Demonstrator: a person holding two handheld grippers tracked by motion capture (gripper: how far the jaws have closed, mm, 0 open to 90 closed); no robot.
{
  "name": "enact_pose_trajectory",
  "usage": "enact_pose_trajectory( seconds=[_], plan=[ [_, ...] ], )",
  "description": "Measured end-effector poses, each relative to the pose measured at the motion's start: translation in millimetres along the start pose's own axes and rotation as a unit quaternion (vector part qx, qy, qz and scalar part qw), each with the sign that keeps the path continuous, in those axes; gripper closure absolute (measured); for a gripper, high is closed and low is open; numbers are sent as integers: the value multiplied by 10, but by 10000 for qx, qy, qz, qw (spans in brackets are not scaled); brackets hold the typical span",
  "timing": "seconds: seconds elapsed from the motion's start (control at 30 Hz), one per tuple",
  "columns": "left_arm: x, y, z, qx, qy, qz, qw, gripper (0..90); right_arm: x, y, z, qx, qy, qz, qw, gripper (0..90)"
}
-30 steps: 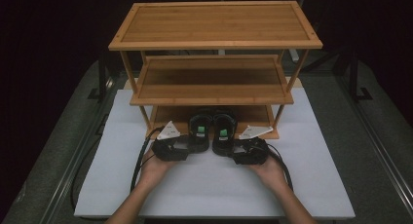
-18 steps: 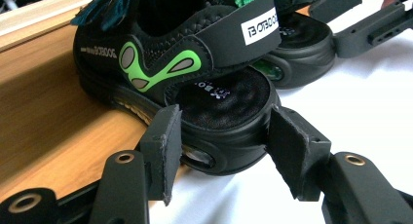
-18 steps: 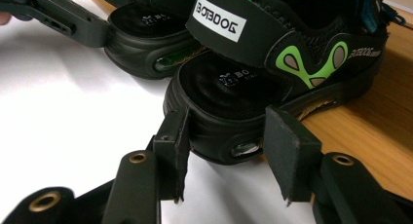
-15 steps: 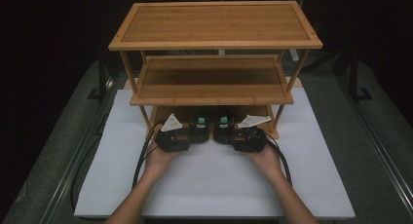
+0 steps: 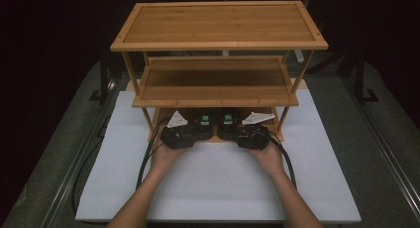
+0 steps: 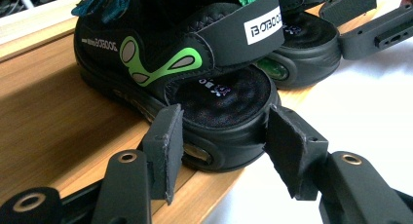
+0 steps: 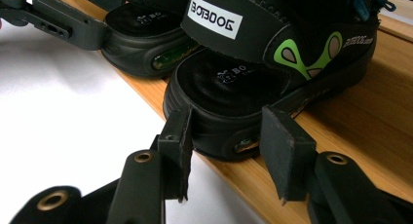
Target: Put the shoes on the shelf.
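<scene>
While clamping inward, each tool [image 6: 221,151] [image 7: 226,153] astride its sandal [image 6: 195,73] [image 7: 272,73] heel, grip uncertain.

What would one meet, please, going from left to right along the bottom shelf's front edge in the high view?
Left hand → left gripper → left sandal → right sandal → right gripper → right hand.

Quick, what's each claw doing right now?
Left claw: closing around the left sandal's heel, grip unclear.
Right claw: closing around the right sandal's heel, grip unclear.
</scene>
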State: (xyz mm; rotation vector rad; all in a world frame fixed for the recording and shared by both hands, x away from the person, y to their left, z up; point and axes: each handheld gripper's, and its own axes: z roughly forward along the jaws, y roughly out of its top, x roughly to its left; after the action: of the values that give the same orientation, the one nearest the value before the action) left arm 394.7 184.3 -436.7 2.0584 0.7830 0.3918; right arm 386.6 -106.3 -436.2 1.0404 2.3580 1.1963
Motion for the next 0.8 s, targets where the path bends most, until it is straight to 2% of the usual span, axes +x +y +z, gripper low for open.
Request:
enact_pose_trajectory(
  seconds=[0.23, 0.27, 0.4, 0.6, 0.73, 0.8],
  plan=[
    [15, 20, 43, 46, -1, -116, 9999, 478, -28, 34, 64, 22, -94, -16, 10000, 560],
    [33, 23, 55, 39, 38, -40, 10000, 478, -33, 37, 69, 31, -100, -17, 9999, 561],
    [42, 27, 80, 32, 47, -86, 9999, 478, -53, 37, 92, 35, -122, -11, 9999, 562],
    [58, 45, 114, 104, 96, -37, 9999, 475, -53, 32, 107, 12, -111, 40, 9999, 558],
    [60, 39, 108, 76, 82, -116, 9999, 472, -43, 29, 105, -12, -108, 100, 9999, 531],
    [57, 42, 101, 89, 85, -108, 9999, 474, -40, 33, 93, -23, -17, 105, 9999, 499]
  ],
)
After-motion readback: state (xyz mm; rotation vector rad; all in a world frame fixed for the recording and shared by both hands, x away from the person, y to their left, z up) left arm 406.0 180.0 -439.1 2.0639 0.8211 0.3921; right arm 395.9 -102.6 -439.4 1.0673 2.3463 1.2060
